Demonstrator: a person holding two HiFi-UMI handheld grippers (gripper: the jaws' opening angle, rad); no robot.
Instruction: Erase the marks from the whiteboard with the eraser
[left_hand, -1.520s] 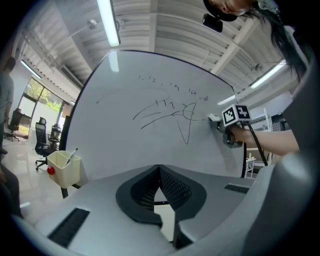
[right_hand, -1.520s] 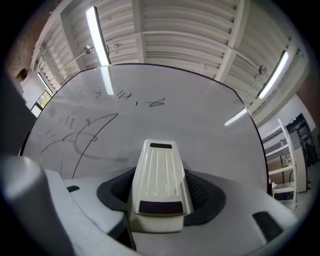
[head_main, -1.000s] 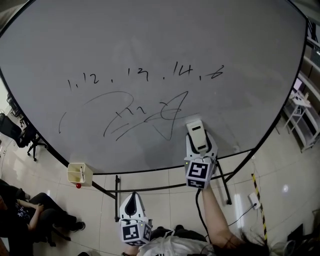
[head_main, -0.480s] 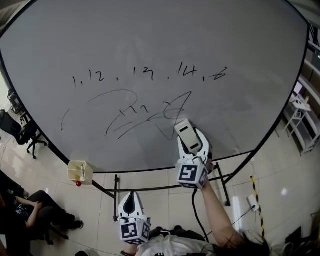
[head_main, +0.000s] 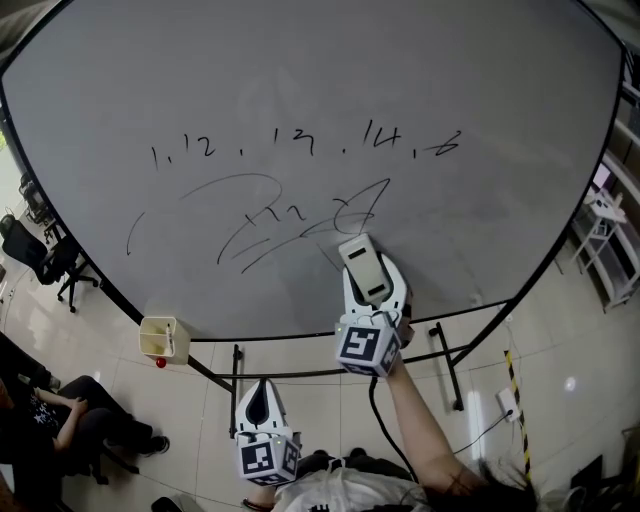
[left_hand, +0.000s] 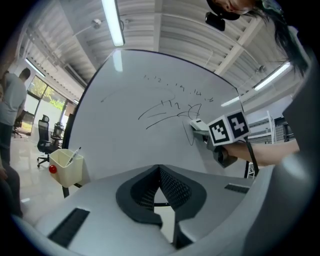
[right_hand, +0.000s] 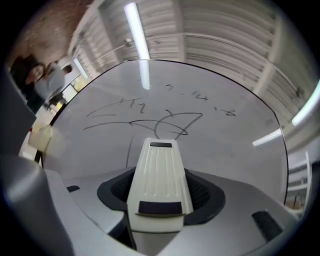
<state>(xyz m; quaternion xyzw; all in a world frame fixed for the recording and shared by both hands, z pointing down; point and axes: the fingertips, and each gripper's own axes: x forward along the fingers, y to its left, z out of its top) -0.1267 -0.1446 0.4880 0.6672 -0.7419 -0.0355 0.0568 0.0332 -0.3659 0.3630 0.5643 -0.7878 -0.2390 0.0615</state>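
Eraser (head_main: 364, 268): cream, ribbed back, pinched by its sides in the right gripper (right_hand: 159, 192); its front end lies against the whiteboard (head_main: 300, 80), right at the lower right end of the scribble.
Right jaws: closed on the eraser, one on each side; the marker cube faces the head camera.
Left gripper (head_main: 262, 400): low down, below the board's bottom edge and well apart from it.
Left jaws: pressed together along one seam, nothing between them.
Marks (head_main: 300, 215): a long black scribble across the board's middle, with a loop just above the eraser; a row of small numbers and commas (head_main: 300, 145) runs above it.
Board: grey-white, dark rim, standing on a black frame (head_main: 330, 375).
Cup (head_main: 163, 338): beige, at the board's lower left edge, with a marker (left_hand: 74, 155) standing in it and a red ball (head_main: 160, 363) just beneath.
Surroundings: a black office chair (head_main: 40, 262) left of the board; a seated person (head_main: 60, 420) at the lower left of the head view; pale tiled floor.
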